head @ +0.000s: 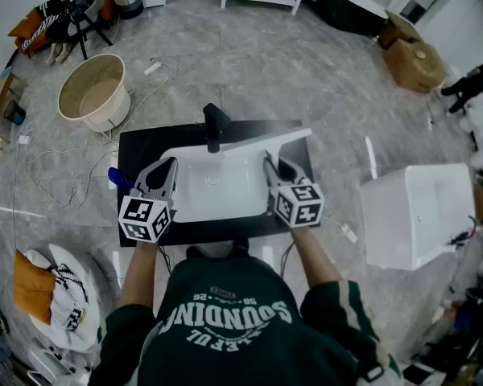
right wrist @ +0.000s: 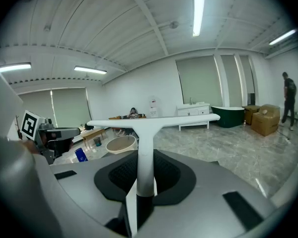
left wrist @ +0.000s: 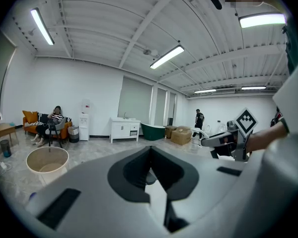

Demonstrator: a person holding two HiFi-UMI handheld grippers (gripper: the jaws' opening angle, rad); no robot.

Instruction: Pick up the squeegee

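Right claw (right wrist: 140,190): jaws closed partway onto the white handle of the squeegee (right wrist: 148,124), pads pressing it from both sides near its lower end. Squeegee upright in that grip, with the long white blade crosswise at the top of the handle like a T, shown in the right gripper view against the open room. From the head view, blade slanting over the far right corner of the white sink (head: 195,207), just right of the black faucet (head: 216,124); contact with the sink not determinable. Left claw (left wrist: 149,155): jaws together, nothing between them, roughly level with the right claw on the sink's left side. Sink resting on a black table (head: 138,147), with both claws over its near half. Blue bottle (head: 116,175) at the table's left edge, just beside the left claw. Round beige tub (head: 94,92) on the grey floor beyond the table's far left corner.
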